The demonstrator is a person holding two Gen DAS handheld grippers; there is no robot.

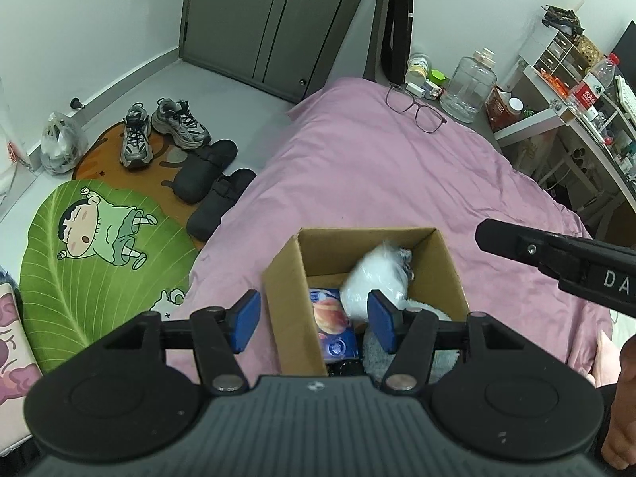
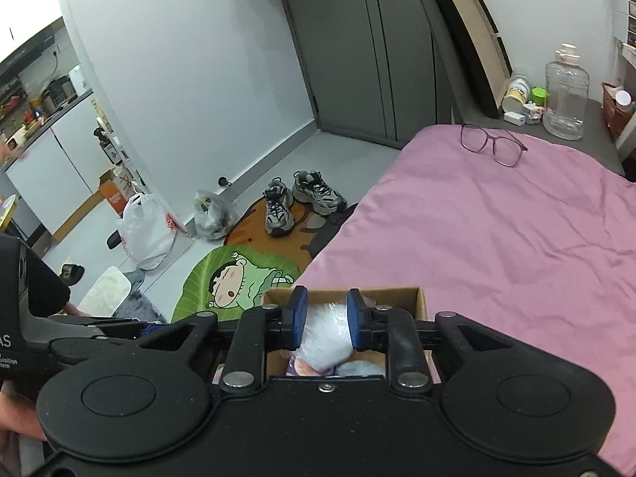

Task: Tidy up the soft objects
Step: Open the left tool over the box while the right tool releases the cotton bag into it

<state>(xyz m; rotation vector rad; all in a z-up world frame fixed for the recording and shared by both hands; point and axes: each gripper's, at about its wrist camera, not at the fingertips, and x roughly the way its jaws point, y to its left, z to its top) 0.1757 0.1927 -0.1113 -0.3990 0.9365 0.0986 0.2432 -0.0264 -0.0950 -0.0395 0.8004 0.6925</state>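
An open cardboard box (image 1: pixel 286 298) stands on the pink bed. Inside lie a white plastic-wrapped soft bundle (image 1: pixel 373 274), a blue pack with a peach picture (image 1: pixel 334 326) and a grey fluffy cloth (image 1: pixel 373 353). My left gripper (image 1: pixel 314 318) is open, its jaws straddling the box's left wall. In the right wrist view the box (image 2: pixel 421 302) sits just ahead and my right gripper (image 2: pixel 324 320) hangs over it, jaws a little apart on either side of the white bundle (image 2: pixel 326 338); whether the pads press it is unclear. The right gripper's body (image 1: pixel 556 258) shows at the right of the left wrist view.
The pink bedsheet (image 1: pixel 377 167) holds glasses (image 1: pixel 413 107) at the far end. On the floor left of the bed are a green cartoon mat (image 1: pixel 91 254), sneakers (image 1: pixel 163 127), black slippers (image 1: pixel 214 183) and plastic bags (image 2: pixel 147 230). A clear jug (image 1: pixel 469 79) and cluttered shelves stand beyond the bed.
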